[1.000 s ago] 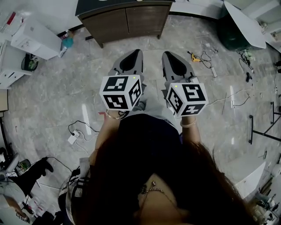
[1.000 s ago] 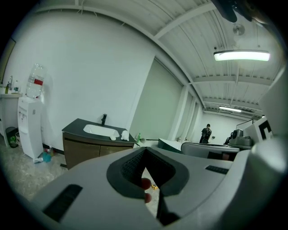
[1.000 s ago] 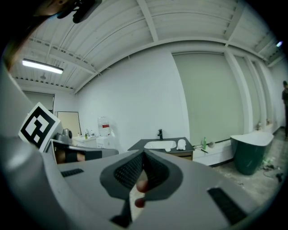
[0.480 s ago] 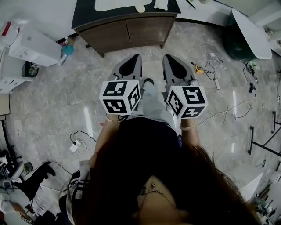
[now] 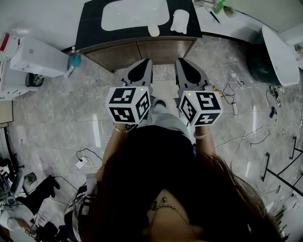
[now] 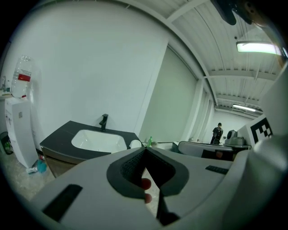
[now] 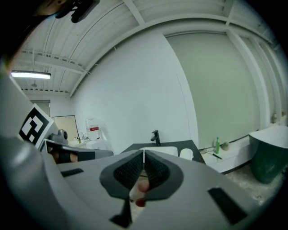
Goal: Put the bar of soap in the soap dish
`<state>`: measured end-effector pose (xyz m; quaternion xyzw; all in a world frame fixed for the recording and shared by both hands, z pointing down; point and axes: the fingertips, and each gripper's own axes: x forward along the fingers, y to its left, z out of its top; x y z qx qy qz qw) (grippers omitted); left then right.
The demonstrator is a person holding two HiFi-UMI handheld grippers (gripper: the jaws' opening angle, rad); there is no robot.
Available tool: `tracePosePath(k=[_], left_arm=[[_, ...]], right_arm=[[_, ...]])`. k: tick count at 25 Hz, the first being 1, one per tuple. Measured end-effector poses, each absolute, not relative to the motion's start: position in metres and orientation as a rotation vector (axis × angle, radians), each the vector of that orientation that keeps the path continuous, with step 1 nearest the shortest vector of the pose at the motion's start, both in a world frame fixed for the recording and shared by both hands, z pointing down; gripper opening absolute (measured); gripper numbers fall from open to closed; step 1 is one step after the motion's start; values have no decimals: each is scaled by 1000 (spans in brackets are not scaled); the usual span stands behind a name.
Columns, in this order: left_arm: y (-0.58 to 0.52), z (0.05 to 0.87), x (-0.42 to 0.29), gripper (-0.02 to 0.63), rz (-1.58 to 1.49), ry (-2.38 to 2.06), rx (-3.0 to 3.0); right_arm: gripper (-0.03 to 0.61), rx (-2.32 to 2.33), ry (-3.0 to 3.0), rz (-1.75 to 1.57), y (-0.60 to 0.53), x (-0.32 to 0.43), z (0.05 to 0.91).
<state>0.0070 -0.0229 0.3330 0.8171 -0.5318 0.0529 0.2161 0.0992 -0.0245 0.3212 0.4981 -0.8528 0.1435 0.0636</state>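
Observation:
A black-topped vanity [image 5: 92, 28] with a white basin [image 5: 135, 14] stands ahead. Near the counter's front edge lie a small pale oval piece [image 5: 154, 30] and a larger white piece [image 5: 180, 21]; I cannot tell which is the soap and which the dish. My left gripper [image 5: 146, 60] and right gripper [image 5: 181, 60] hang side by side over the floor just short of the cabinet doors, both shut and empty. In the left gripper view the jaws [image 6: 145, 148] meet below the basin [image 6: 99, 140]. The right gripper [image 7: 143, 152] points at the faucet [image 7: 155, 137], a white piece [image 7: 186, 154] beside it.
A white water dispenser [image 5: 40, 52] stands left of the vanity, a blue item [image 5: 75, 60] at its foot. Cables [image 5: 83, 152] trail over the marble floor. A dark bin and white tub [image 5: 279, 47] sit right. A green bottle [image 7: 217, 144] stands past the counter. A person [image 6: 218, 133] stands far off.
Both grippers have moved forward together toward the vanity; the counter, basin and two white pieces have come fully into the head view. Jaws stayed shut.

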Motion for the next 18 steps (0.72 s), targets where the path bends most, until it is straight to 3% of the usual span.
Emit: tracePosePath(k=[18], left_arm=[[-178, 358, -37, -5, 159, -1488, 2174]], right_arm=[[20, 1473, -2543, 563, -182, 74, 358]])
